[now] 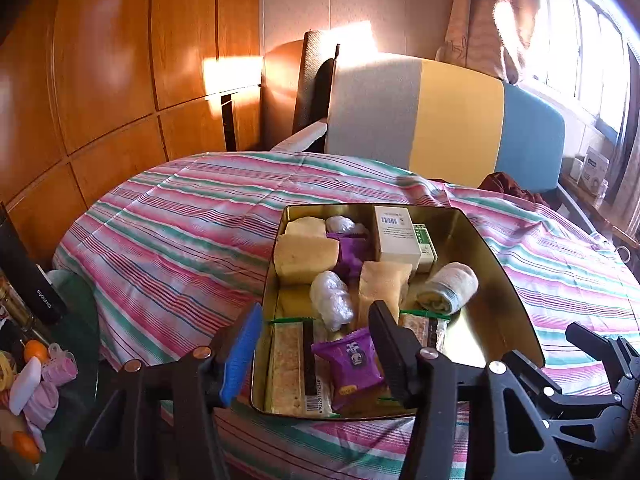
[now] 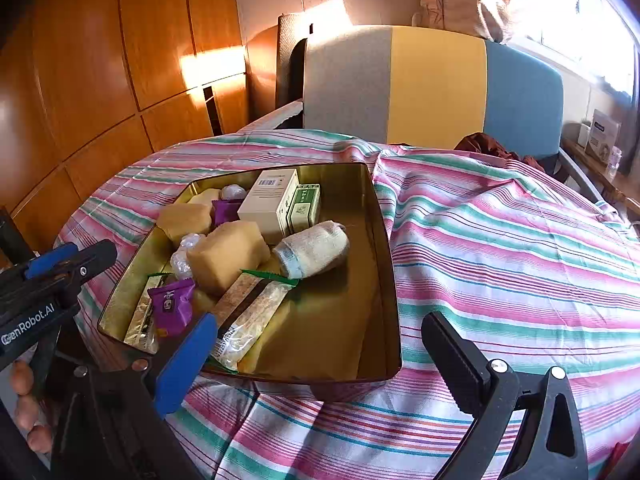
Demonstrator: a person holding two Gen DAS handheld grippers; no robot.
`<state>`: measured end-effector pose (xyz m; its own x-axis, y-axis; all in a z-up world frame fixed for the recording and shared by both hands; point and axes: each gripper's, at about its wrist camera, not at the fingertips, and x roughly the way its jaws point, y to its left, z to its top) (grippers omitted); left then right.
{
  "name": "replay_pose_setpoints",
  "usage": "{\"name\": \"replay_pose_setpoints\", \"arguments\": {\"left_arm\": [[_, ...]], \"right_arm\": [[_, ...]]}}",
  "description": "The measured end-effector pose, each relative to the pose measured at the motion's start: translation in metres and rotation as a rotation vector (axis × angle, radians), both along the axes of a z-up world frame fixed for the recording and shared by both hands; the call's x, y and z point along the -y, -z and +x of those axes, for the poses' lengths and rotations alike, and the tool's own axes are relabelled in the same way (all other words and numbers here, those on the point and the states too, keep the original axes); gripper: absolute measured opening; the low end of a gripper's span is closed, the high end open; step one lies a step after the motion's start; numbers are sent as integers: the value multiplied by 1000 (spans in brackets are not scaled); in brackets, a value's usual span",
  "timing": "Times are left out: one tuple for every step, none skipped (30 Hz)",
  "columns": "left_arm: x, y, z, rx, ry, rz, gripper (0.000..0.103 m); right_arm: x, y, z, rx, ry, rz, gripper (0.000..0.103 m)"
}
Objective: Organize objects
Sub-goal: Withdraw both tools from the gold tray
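Ahead of you: glossy orange wood-panel wall (image 1: 100,80) at 10 o'clock | grey-yellow-blue striped chair back (image 1: 448,116) at 12 | sunlit barred window (image 1: 584,40) at 2.

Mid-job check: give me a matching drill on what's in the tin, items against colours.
Items:
1. snack packet
2. rolled cloth
3. small box beside the white box
4. tin

Colours:
a. gold
b. green and white
c. purple
d. off-white

Pairs: 1-c, 2-d, 3-b, 4-a
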<state>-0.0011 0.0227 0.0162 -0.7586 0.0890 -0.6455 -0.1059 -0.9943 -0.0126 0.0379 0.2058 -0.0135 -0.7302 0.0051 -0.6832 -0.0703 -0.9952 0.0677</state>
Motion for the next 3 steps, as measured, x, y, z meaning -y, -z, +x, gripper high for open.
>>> {"name": "replay_pose_setpoints", "arguments": {"left_arm": [[1,-1,0,-1,-3,-2,56],[2,-1,0,-3,-5,-3,56],[2,-1,0,-3,-4,-2,56]], "right_arm": [[1,0,0,0,-3,1,103],[2,0,0,1,-6,3,103],[3,1,-1,1,-7,5,103]]}}
